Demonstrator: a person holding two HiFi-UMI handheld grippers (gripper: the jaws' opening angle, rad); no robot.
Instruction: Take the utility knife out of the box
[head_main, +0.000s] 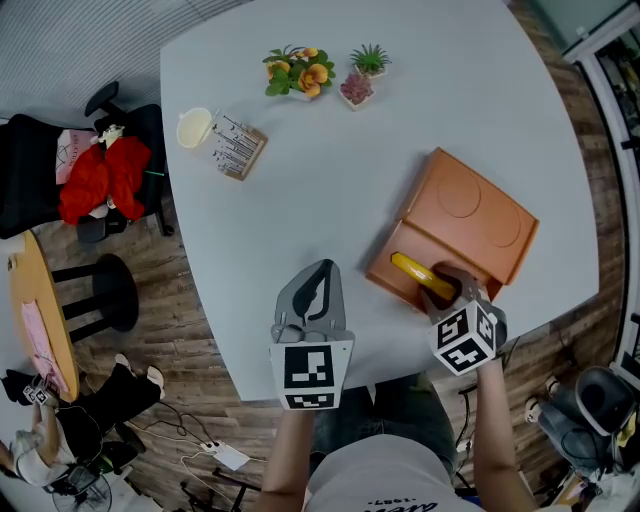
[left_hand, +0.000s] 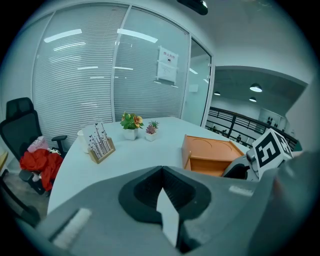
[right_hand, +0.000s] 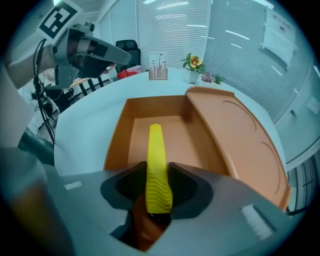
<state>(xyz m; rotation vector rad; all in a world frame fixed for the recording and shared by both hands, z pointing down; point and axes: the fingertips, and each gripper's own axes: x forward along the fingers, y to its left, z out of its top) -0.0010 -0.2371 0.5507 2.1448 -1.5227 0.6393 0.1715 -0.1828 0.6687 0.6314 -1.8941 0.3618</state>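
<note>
- Pale grey round-cornered smooth table (head_main: 330, 150), matte top.
- Black office chair (head_main: 40, 170) beside the table's left edge, red cloth (head_main: 100, 178) heaped on the seat.
- Orange plastic box (head_main: 470, 215) near the table's right edge. It is open, with the lid tilted up behind the tray. The lid bears a moulded circle and a rounded-rectangle outline. Smooth tray walls (right_hand: 117, 135).
- Left hand-held grey gripper (head_main: 320, 268) over the table's near edge, well apart from the box. Its jaws are together with nothing between them (left_hand: 162, 172). Its cube carries black-and-white square markers, not readable as writing.
- Right hand-held grey gripper (head_main: 452, 290) is tipped down into the box tray, jaws clamped on the knife's near end (right_hand: 157, 175). It has the same kind of marker cube.
- Yellow plastic utility knife (head_main: 420, 275), slim and tapered with a ribbed grip (right_hand: 156, 160), is inside the box tray. In the head view its long axis runs upper-left to lower-right. It points straight away from the right gripper toward the tray's far wall.
- Small wooden holder with white cards (head_main: 237, 148) printed with black stem patterns. Any print is too small to read.
- Two small potted plants: one with orange-yellow flowers (head_main: 298, 72), one with a green and a pink succulent (head_main: 362, 75).
- Cream round cup (head_main: 194, 128) just beside the holder.
</note>
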